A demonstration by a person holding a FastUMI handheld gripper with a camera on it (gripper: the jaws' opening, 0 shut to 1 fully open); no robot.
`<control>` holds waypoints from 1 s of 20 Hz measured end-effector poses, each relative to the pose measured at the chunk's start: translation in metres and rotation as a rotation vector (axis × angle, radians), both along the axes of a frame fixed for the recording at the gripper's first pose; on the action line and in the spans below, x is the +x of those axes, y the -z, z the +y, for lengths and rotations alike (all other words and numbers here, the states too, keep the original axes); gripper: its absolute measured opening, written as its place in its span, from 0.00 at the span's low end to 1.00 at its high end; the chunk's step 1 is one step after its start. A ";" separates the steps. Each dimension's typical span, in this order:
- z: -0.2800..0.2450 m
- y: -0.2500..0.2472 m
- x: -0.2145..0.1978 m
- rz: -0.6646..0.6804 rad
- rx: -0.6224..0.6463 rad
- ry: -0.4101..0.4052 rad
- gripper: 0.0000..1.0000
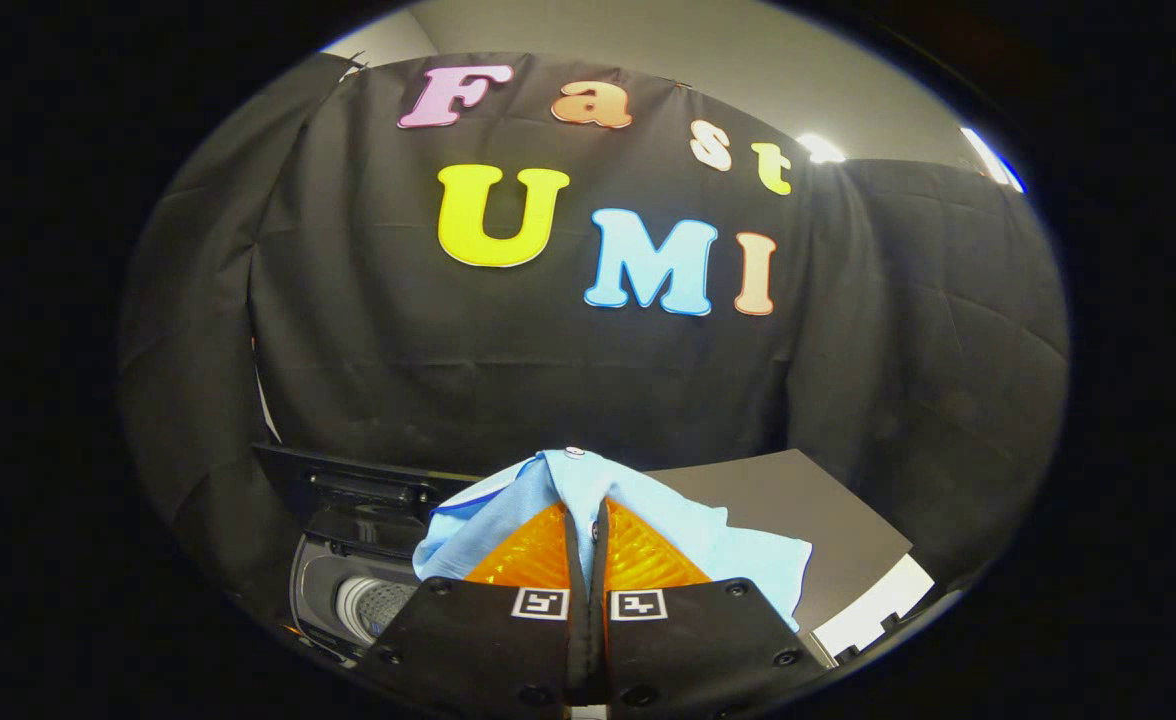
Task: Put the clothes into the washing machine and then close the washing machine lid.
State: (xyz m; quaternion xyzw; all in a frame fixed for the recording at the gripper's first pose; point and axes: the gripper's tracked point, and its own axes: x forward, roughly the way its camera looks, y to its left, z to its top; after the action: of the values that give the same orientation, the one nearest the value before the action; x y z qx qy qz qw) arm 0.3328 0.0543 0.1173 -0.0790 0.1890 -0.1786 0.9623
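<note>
Jaws pressed nearly together, gripper (586, 510) pinching a light blue garment (588, 475) that drapes over both fingers (533, 555). Below and left, washing machine (348, 590) with lid (348, 480) raised, drum opening visible. Right of the fingers, dark flat panel (798, 520). Held level, pointed at black cloth wall (548, 380).

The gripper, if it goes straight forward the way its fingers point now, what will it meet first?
The gripper is shut on the light blue garment, which drapes over its fingertips. Beyond that cloth, the first thing in line seems to be the booth's black wall, though the depth is hard to judge. The open washing machine sits lower, aside.
</note>
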 end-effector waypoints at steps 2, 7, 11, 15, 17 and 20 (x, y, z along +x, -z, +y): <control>0.019 0.001 0.002 -0.003 0.002 -0.010 0.01; 0.065 0.008 0.009 -0.002 -0.001 -0.037 0.01; 0.104 0.016 0.016 -0.001 -0.002 -0.058 0.01; 0.128 0.033 0.019 0.015 0.009 -0.052 0.01; 0.138 0.044 0.018 0.025 0.025 -0.041 0.01; 0.152 0.062 0.020 0.044 0.040 -0.038 0.01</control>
State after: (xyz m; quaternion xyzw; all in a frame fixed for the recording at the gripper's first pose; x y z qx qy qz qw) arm 0.3530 0.2066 0.0549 -0.0674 0.2123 -0.1547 0.9625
